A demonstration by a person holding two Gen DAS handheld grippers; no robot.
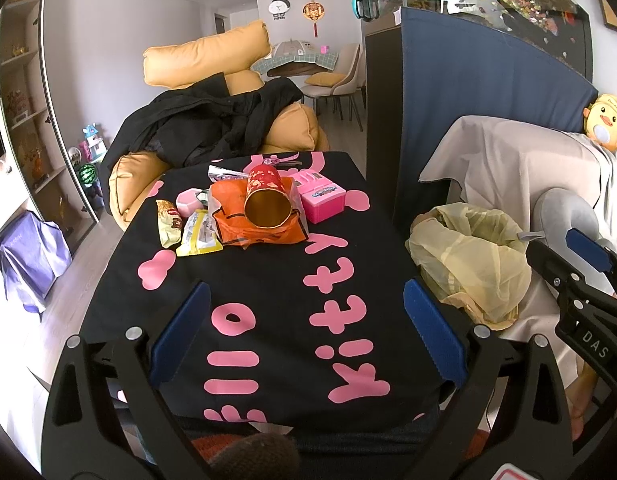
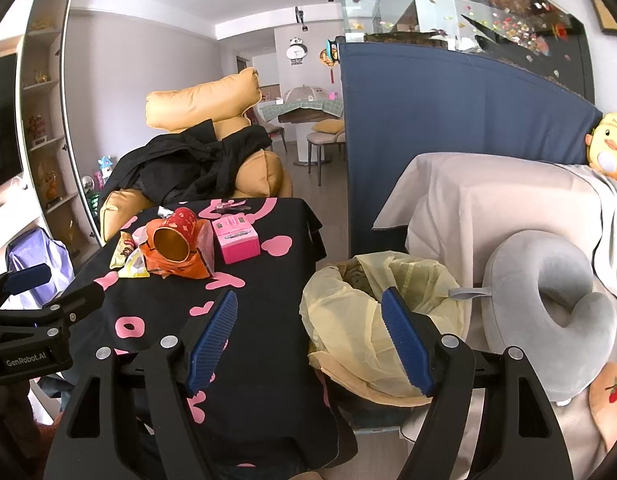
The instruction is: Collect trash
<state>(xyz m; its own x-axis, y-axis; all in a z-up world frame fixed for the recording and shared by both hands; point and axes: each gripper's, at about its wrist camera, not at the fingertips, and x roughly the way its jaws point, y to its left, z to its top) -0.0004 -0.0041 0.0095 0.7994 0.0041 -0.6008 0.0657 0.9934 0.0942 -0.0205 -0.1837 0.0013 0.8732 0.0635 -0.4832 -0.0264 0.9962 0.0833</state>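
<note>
Both views are evenly lit by soft daylight — no hard shadows are cast. Strong fisheye bending is seen at the edges, with dark corners. Glare is seen on the fish tank (image 2: 448, 4) glass — focus stays sharp.

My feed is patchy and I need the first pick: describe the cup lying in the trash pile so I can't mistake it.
Find the table under the black cloth with pink lettering; the trash sits heaped at its far end. On top of the crumpled orange bag lies the cup on its side. It is the only cylinder there: red patterned outside, shiny gold inside, mouth toward the cameras.
</note>
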